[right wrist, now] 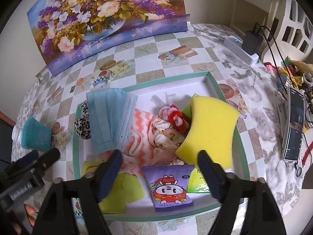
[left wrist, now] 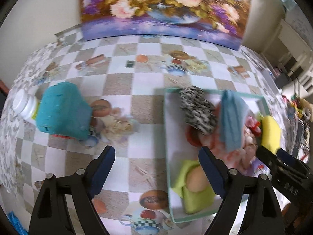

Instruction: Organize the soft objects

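Observation:
A green-rimmed tray [right wrist: 209, 78] holds soft things: a blue face mask [right wrist: 109, 117], a leopard-print scrunchie [right wrist: 83, 125], an orange zigzag cloth [right wrist: 140, 137], a yellow sponge [right wrist: 211, 125], red and pink pipe-cleaner flowers [right wrist: 175, 116] and a purple snack packet [right wrist: 169, 188]. A teal sponge [left wrist: 62, 109] lies on the table left of the tray [left wrist: 166, 129]. My left gripper [left wrist: 156, 166] is open and empty, above the table between the teal sponge and the tray. My right gripper [right wrist: 160, 166] is open and empty over the tray's near side.
A white bottle [left wrist: 24, 105] lies behind the teal sponge. A flower painting [right wrist: 109, 17] leans at the table's back. A phone [right wrist: 294, 125], a charger with a power strip [right wrist: 242, 47] and small clutter sit at the right edge.

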Available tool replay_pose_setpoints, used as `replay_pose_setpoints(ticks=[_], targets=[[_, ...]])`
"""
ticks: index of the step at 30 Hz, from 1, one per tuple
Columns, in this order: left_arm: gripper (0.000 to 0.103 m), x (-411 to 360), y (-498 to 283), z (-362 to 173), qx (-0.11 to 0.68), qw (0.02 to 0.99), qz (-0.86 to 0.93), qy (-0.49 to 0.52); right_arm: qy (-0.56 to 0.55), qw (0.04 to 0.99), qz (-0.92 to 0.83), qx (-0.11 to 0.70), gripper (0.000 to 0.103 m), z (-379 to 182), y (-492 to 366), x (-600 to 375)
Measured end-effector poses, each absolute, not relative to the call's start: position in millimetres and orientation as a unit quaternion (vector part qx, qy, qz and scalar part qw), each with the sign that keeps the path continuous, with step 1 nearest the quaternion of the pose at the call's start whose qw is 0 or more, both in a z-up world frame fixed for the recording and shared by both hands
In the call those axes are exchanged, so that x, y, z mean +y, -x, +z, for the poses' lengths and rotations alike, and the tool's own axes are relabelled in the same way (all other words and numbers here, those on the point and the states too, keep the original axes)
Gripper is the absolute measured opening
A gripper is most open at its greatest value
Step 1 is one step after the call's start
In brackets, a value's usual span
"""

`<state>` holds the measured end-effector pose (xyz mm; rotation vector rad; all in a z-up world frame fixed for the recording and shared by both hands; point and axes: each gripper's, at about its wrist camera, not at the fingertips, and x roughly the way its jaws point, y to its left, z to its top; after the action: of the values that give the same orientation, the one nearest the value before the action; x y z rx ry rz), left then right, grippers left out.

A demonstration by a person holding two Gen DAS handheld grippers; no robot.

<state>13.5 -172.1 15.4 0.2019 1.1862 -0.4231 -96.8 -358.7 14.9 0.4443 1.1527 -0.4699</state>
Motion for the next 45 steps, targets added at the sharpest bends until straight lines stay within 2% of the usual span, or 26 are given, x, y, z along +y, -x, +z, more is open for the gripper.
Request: replay_pose_setpoints(ticks=[1, 3, 5, 16, 34, 45], targets=[[0.088, -169.7, -15.5, 15.1, 0.553, 0.806, -0.192, -0.092, -0.202, 0.789, -0.22, 0.536, 0.095, 14.6, 96.3, -357.9], [0.09, -163.8, -19.6, 14.9, 0.553, 0.809, -0.184, -0.081, -0.195, 0.789, -0.224, 0.538, 0.096, 13.8, 95.9, -356.5], [0.099, -158.2, -22.9, 15.2, 0.55, 0.813, -0.176, -0.073, -0.187, 0.788, -0.227, 0.541, 0.103, 12.5, 95.3, -354.2], [0.1, -146.5, -20.3, 20.3, 0.536, 0.824, -0.16, -0.087, -0.173, 0.798, -0.229, 0.53, 0.103, 17.8, 101.0, -340.4], [0.1, -111.2, 20.8, 56.2, 0.469, 0.864, -0.157, -0.095, -0.137, 0.819, -0.206, 0.517, 0.103, 34.8, 109.6, -301.3], [0.1, -92.0, 37.5, 46.9, 0.481, 0.861, -0.104, -0.13, -0.12, 0.826, -0.198, 0.514, 0.103, 39.3, 116.2, -281.5]])
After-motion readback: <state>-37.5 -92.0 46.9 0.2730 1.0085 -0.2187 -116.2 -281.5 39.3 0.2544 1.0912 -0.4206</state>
